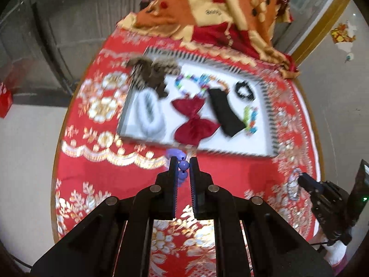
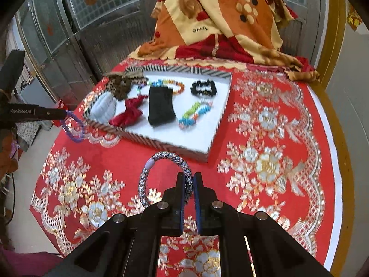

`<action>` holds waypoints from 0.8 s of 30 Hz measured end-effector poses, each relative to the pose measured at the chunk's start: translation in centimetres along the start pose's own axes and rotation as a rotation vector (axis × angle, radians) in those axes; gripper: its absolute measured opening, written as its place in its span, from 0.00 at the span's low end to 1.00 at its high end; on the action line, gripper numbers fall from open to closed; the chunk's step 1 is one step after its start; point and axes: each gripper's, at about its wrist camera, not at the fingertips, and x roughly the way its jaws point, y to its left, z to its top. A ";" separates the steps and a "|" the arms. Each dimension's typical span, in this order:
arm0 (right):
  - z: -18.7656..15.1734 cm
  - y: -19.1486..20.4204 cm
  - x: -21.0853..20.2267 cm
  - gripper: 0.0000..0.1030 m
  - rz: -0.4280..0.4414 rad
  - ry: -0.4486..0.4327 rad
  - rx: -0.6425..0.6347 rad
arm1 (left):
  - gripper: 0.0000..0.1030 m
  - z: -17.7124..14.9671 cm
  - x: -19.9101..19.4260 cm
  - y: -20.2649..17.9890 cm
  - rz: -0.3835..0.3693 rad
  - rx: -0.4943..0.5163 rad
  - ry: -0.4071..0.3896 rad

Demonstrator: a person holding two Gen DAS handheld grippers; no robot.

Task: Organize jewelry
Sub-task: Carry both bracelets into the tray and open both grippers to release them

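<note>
Above the red cloth, two bracelets pinched and lifted.

Purple bead bracelet clamped in the narrow left gripper; braided grey bracelet nipped by its right side in the right gripper, loop hanging left. Just beyond, white striped-edge tray with red bow, black pouch, black scrunchie, colourful bead bracelets. Farther back, heaped patterned blanket on embroidered tablecloth.

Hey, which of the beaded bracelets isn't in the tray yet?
The purple beaded bracelet, dangling from the left gripper beside the tray. The two multicoloured beaded ones already lie inside it.
</note>
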 end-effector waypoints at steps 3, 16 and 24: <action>1.3 -0.1 -0.1 0.06 -0.005 -0.014 -0.001 | 0.08 1.5 -0.6 -1.2 -0.010 0.023 -0.025; 6.2 -1.0 2.9 0.06 0.008 0.005 -0.024 | 0.08 7.3 2.6 -5.7 0.008 0.063 -0.037; 8.8 -2.1 6.6 0.06 0.038 0.039 -0.017 | 0.08 10.8 7.5 -6.4 0.025 0.023 0.029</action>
